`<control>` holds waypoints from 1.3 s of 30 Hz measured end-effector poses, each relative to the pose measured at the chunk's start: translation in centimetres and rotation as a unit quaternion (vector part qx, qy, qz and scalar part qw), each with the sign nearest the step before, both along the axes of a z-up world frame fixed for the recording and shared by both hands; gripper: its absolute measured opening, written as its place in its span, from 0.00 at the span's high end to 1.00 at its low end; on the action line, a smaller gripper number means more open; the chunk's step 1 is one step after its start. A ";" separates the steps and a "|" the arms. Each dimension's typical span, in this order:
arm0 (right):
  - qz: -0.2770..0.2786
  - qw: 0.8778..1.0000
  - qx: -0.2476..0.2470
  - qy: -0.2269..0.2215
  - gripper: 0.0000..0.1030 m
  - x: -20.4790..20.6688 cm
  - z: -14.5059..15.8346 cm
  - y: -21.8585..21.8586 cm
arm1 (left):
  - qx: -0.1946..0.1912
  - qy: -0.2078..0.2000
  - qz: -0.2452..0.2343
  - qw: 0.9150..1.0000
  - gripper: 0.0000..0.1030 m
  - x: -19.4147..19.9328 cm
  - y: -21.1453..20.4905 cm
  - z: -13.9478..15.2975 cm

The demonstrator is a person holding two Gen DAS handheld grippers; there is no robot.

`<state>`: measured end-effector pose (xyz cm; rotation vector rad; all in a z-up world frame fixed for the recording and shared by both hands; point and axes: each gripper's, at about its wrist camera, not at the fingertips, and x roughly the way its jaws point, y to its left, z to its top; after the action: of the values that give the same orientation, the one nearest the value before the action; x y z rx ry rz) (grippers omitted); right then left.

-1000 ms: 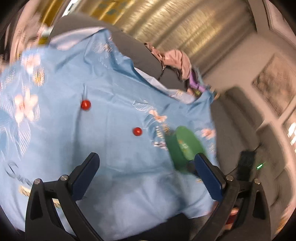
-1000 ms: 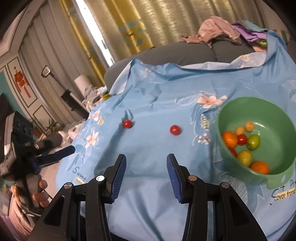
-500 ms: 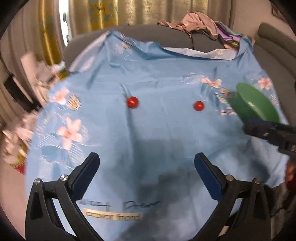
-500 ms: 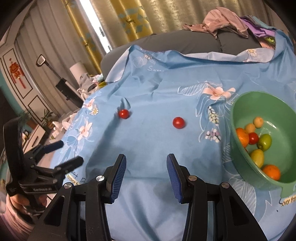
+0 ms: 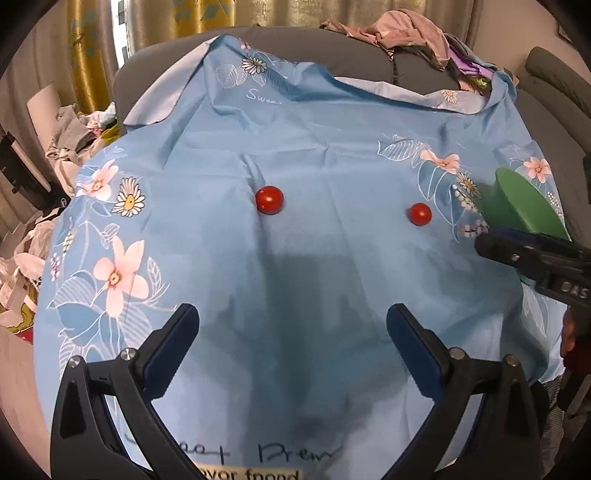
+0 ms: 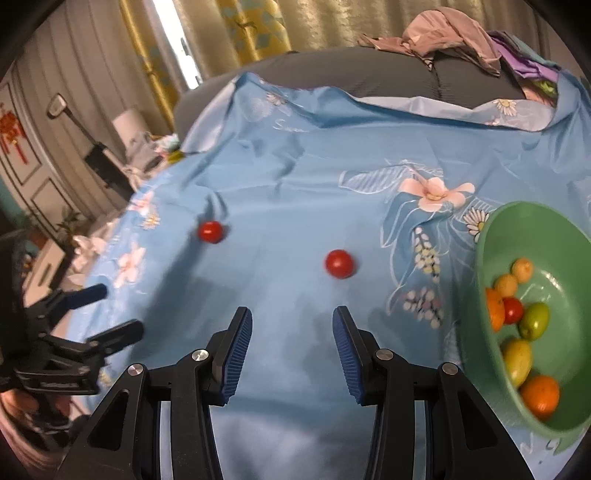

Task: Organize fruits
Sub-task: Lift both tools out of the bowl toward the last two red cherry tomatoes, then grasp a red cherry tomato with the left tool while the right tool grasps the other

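Fruits are in two places. Two small red tomatoes lie loose on a light blue cloth with flowers: one tomato is nearer to the bowl, the other tomato is further left, well apart from the first. The rest of the fruits lie inside a green bowl at the right side of the cloth: two orange ones, two small yellow-orange ones, one red tomato, one green fruit and one yellow-green fruit.

The right gripper hangs over the cloth, in front of the nearer tomato. Its blue fingers stand narrowly apart, with nothing between them. The left gripper also points down at the cloth, with the two tomatoes ahead of it. Its fingers are wide apart and hold nothing. In the left wrist view the right gripper comes in from the right edge, in front of the bowl, and on its black body I can read the letters "DAS".

The cloth covers the worktop and has some printed writing. At the far side I read "Swee", the rest is hidden in a fold. At the near edge there is handwriting-style text that looks like "Sweet Drem", and under it a beige label, partly cut off, something like "ovor fnond".

Behind the cloth a grey sofa carries a pile of pink and purple clothes. Yellow and beige curtains hang at the back.
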<state>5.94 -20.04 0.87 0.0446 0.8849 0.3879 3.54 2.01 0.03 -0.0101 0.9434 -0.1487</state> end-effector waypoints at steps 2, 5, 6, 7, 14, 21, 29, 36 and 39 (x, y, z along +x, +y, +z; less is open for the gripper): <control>-0.004 1.000 -0.012 0.006 0.56 1.0 -0.6 0.2 | -0.002 0.002 -0.003 1.000 0.02 0.6 0.2 -0.2; -0.009 0.999 -0.032 0.016 0.56 2.4 -1.5 0.3 | 0.000 0.005 -0.006 1.000 0.05 1.7 0.4 -0.6; -0.011 0.999 -0.036 0.019 0.56 2.8 -1.7 0.3 | 0.000 0.005 -0.007 1.000 0.06 1.9 0.4 -0.7; -0.012 0.999 -0.041 0.022 0.56 3.2 -2.0 0.3 | -0.001 0.005 -0.009 1.000 0.07 2.3 0.5 -0.7; -0.014 0.997 -0.069 0.033 0.56 5.6 -3.4 0.6 | 0.004 -0.006 -0.021 1.000 0.19 5.2 1.0 -0.7; -0.003 0.995 -0.093 0.035 0.56 7.5 -4.6 1.2 | 0.031 -0.012 -0.078 0.996 0.39 9.6 0.3 -0.9; 0.014 0.996 -0.082 0.034 0.68 8.3 -5.0 1.2 | 0.103 0.027 -0.142 0.984 0.54 14.0 -1.0 -3.5; 0.029 0.996 -0.077 0.031 0.70 8.8 -4.7 1.6 | 0.158 0.063 -0.184 0.968 0.62 15.6 -1.5 -4.5; 0.031 0.996 -0.078 0.032 0.70 9.1 -4.9 1.7 | 0.176 0.072 -0.194 0.962 0.71 15.9 -1.5 -4.8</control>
<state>14.99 -18.37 -4.01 -0.1145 0.9786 0.3764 19.42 0.50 -4.79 0.5025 1.0997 -0.3438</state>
